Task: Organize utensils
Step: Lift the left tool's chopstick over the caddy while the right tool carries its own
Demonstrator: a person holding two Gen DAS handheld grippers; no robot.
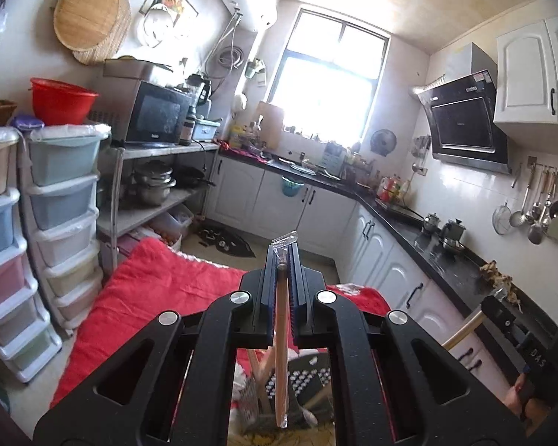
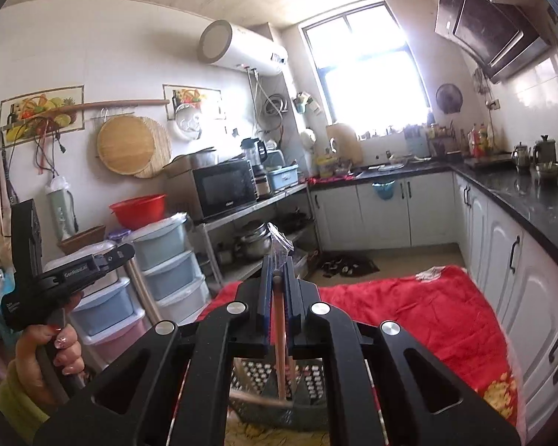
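Sunlit and cluttered, the kitchen ran along a black counter [image 1: 446, 256] toward a bright window [image 1: 327, 85] at twelve o'clock, with a red blanket [image 1: 160, 278] spread over the low surface below both cameras.

In the left wrist view, the left gripper [image 1: 283, 256] had its jaws pressed nearly together on a plastic-wrapped wooden utensil [image 1: 281, 319], the clear wrapper poking out past the fingertips at twelve o'clock and the wooden shaft hanging down toward six o'clock. Its lower end hung over a dark perforated basket [image 1: 308, 375] at six o'clock, where other wooden handles also leaned.

In the right wrist view, the right gripper [image 2: 279, 264] was likewise closed tight on a second wrapped wooden utensil [image 2: 280, 334], wrapper tip at twelve o'clock, shaft dropping toward the same basket [image 2: 256, 375]. At nine o'clock in that view, a hand [image 2: 52, 349] with a yellow-green sleeve held the other gripper's handle.

As a judgement, the job looked partly under way: the basket already held some pieces, while two more were in the grippers above it. Whether these two were being put in or taken out could not be told. Utensils hanging on the wall rail [image 1: 547, 208] at three o'clock seemed already in order.
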